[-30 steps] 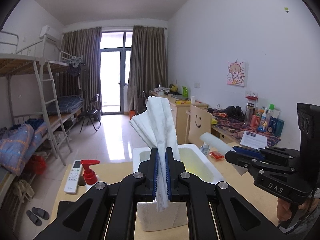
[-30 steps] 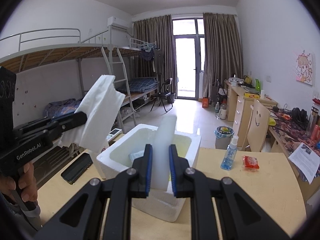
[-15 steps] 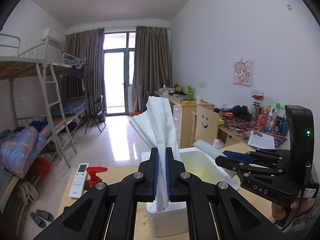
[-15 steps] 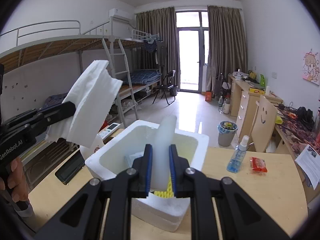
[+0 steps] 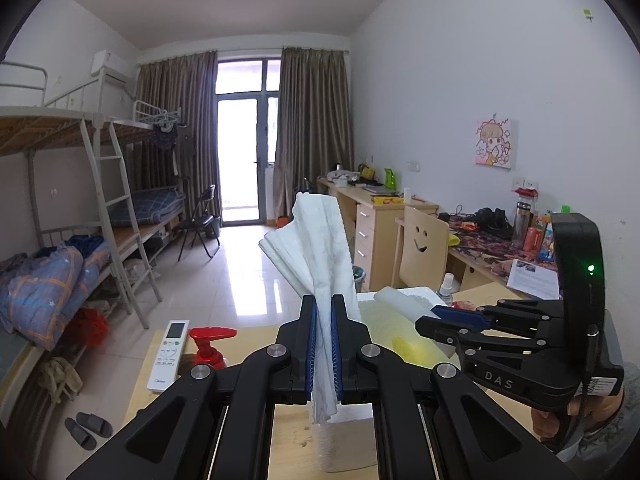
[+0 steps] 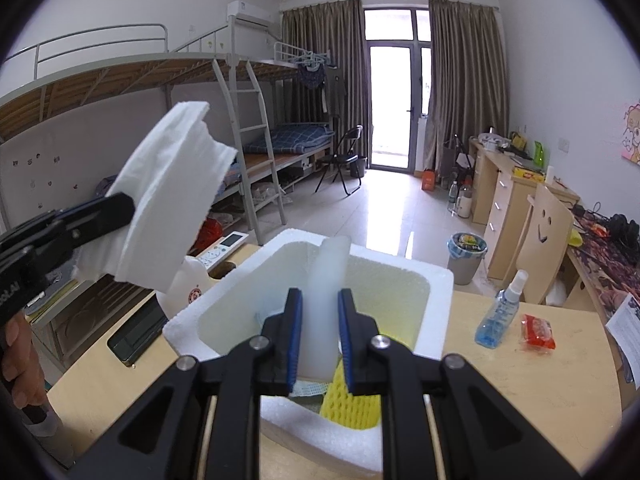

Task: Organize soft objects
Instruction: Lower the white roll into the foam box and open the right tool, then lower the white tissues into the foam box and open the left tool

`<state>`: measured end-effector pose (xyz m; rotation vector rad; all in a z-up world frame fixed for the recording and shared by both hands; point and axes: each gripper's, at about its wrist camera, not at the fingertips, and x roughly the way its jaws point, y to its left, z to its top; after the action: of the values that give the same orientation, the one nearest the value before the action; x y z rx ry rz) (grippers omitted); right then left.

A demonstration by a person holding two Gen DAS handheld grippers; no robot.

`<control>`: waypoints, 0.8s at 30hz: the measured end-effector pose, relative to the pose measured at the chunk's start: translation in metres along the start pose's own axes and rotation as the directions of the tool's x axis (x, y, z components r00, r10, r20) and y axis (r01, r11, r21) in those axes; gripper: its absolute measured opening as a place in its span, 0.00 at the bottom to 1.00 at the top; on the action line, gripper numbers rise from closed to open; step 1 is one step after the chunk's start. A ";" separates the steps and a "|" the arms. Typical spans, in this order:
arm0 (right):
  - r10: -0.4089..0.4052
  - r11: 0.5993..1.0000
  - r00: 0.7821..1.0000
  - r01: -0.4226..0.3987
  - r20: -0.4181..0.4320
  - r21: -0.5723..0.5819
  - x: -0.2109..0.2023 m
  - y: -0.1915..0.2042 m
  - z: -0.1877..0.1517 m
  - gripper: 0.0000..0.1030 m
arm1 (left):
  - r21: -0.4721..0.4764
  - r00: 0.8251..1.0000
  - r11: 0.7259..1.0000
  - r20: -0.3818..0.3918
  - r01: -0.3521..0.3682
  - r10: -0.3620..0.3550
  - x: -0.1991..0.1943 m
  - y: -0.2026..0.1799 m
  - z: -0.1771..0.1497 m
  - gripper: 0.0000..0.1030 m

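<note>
Right tongs [image 6: 316, 340] clamped on a white foam strip [image 6: 326, 280] above the open foam box [image 6: 436, 280] on the desk [image 6: 520, 380], left tongs [image 5: 323, 346] clamped on folded white tissue [image 5: 316, 248]: lower each item well inside the box before parting the tongs.

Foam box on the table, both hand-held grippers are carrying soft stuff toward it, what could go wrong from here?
1. The right hand-held gripper pinches only the foam strip's lower part; the strip could flop and catch the box rim.
2. The tissue in the left hand-held gripper fans loosely and could snag or tear.
3. The yellow mesh already inside might block the strip.
</note>
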<state>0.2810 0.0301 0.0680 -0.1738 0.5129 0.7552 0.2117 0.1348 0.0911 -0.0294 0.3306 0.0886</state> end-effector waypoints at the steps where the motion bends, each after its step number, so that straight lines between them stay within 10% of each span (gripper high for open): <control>1: 0.000 1.000 1.000 0.000 -0.002 -0.001 0.001 0.000 0.000 0.20 | 0.002 1.000 1.000 0.001 0.000 0.000 0.000 0.000 0.000 0.07; 5: 0.002 1.000 1.000 -0.002 -0.018 -0.003 0.005 0.001 0.001 0.33 | 0.000 1.000 1.000 -0.001 0.004 -0.004 0.000 0.000 0.000 0.07; 9: -0.013 1.000 1.000 0.013 -0.003 0.005 0.001 -0.001 0.001 0.72 | -0.002 1.000 1.000 -0.003 0.004 -0.004 0.000 0.001 -0.001 0.07; 24: -0.018 0.999 1.000 0.017 0.022 0.041 -0.022 -0.017 -0.003 0.75 | 0.000 0.999 0.999 -0.017 0.037 -0.037 0.014 -0.010 0.003 0.07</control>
<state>0.2777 0.0035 0.0762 -0.1316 0.5048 0.7286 0.2267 0.1261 0.0898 -0.0361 0.3469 0.0515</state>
